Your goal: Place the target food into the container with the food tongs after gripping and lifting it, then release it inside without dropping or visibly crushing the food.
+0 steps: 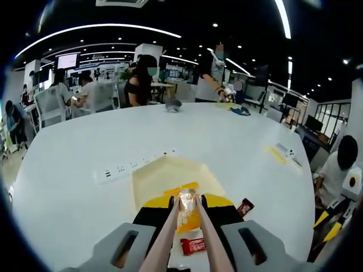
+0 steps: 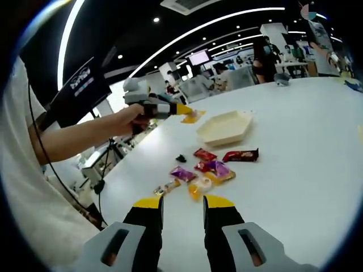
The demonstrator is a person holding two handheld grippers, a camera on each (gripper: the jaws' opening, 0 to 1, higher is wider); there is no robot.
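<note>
From the left gripper view I see the red packet point(image 1: 193, 245) half hidden behind the tongs point(image 1: 187, 238), and the dark packet point(image 1: 245, 206) peeks from behind my jaw on the right. In the right gripper view, the small black thing point(image 2: 180, 158) near the sweets is too tiny to identify. The far desks blur.

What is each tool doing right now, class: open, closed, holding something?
Left tool: closed on tongs that pinch an orange snack packet above the tray.
Right tool: open, holding nothing.
</note>
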